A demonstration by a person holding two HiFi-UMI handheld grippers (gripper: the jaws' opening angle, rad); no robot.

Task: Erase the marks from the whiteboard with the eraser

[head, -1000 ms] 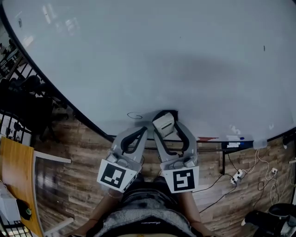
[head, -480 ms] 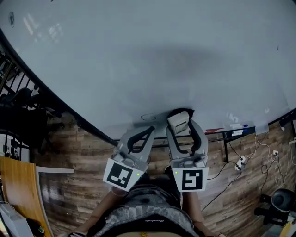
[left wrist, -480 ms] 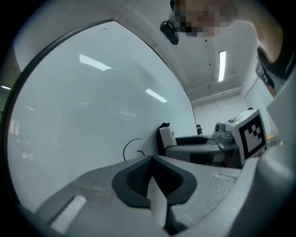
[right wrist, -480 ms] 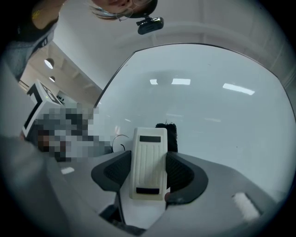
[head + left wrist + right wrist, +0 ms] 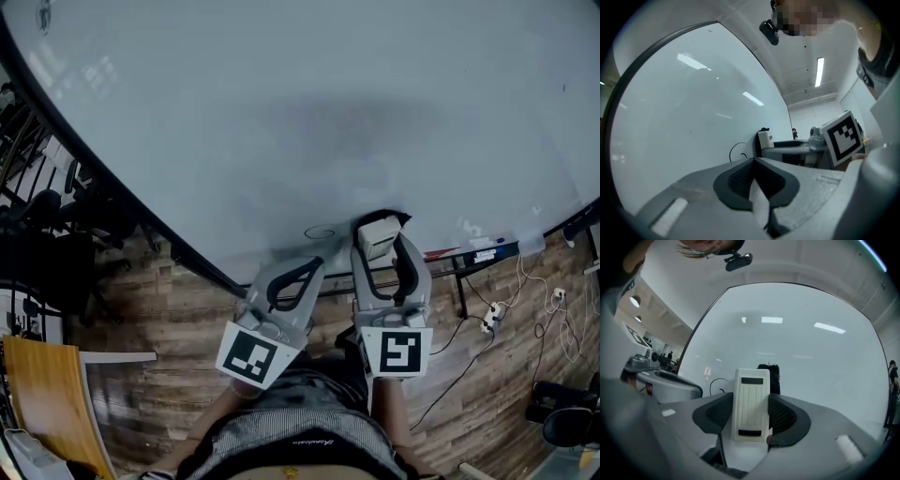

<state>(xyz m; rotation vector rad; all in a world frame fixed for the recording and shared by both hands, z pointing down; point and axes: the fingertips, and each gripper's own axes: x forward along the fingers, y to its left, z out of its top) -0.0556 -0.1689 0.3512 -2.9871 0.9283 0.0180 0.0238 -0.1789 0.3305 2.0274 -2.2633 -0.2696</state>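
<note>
My right jaws clamp the eraser (image 5: 750, 404), loop mark (image 5: 320, 232) just left of it; my left jaws sit closed, empty.

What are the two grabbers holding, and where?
The right gripper clamps the eraser by the two long sides of its white body. The left gripper is shut and holds nothing.
</note>
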